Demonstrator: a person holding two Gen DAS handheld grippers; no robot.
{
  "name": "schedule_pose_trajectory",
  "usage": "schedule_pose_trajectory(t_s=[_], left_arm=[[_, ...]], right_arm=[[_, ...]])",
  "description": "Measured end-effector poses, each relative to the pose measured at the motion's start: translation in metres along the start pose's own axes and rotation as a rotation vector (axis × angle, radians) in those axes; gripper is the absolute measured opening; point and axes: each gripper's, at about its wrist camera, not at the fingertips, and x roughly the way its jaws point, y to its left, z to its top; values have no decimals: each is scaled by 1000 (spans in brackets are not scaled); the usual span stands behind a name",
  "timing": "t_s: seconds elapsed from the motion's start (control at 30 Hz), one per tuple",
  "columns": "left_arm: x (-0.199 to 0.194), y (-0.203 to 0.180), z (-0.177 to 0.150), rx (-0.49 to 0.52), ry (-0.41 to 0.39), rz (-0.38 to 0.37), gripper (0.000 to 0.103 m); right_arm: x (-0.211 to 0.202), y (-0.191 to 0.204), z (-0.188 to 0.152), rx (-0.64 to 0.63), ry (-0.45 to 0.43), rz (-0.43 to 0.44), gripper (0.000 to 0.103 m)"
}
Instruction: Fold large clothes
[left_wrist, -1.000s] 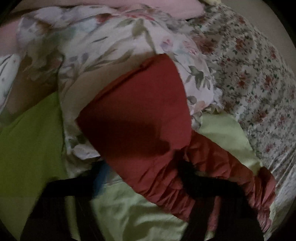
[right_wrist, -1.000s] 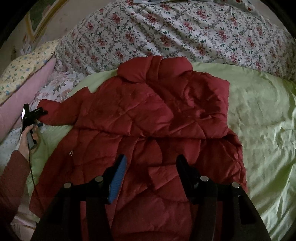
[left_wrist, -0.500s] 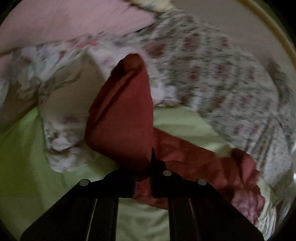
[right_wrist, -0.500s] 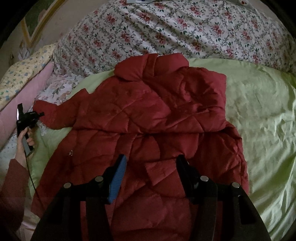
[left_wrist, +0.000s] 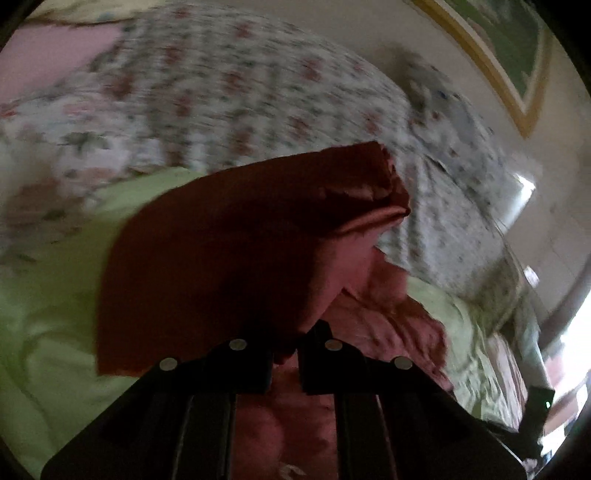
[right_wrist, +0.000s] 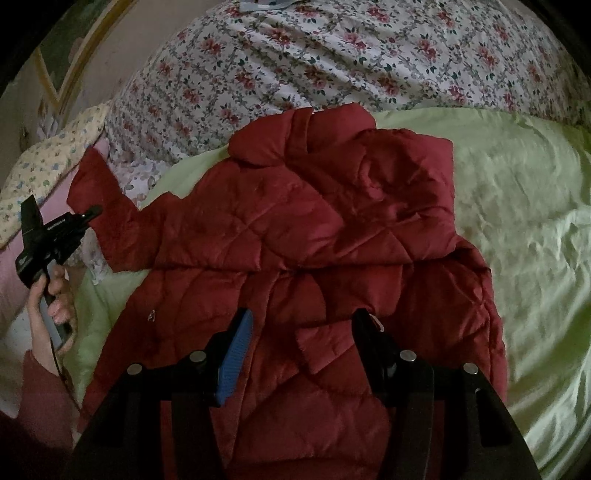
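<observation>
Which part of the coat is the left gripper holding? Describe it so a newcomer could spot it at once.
On the lime-green sheet lies a red quilted coat, collar toward the floral duvet. Its sleeve sticks out at the coat's left side, cuff raised off the bed. Unlike the flat body, this narrow end is pinched in the left gripper.

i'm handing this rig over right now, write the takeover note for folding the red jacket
Left gripper: shut on the jacket's sleeve, lifted off the bed.
Right gripper: open, holding nothing, over the jacket's lower front.
Jacket: flat on the green sheet, collar toward the floral quilt; the far sleeve looks already folded across the chest.
Done: that one sleeve fold, as it seems.
Left: lay the held sleeve across the body, then fold hem to collar.
</observation>
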Motion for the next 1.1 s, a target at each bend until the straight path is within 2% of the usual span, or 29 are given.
schedule_pose_trajectory(t_s=[0.2,0.53,0.67,0.87,1.0,1.1], left_arm=[[28,-53,-15,59,72,-75,8],[82,-123,-56,153,206,-125,8],[107,-151,-78,203,254,-138,8],[127,-178,-113,270,319,-147,8],[132,-184,-123,289,330,-133,8],[133,-187,-122,285,327,-130,8]], right_arm=[[-1,-11,2,24,-3,4,58],[-3,-34,14,90,-27,31,58],[-1,-44,27,133,-44,70,59],[10,-70,56,230,-70,130,59],[32,-84,72,307,-59,189,60],[48,-90,82,338,-48,198,62]])
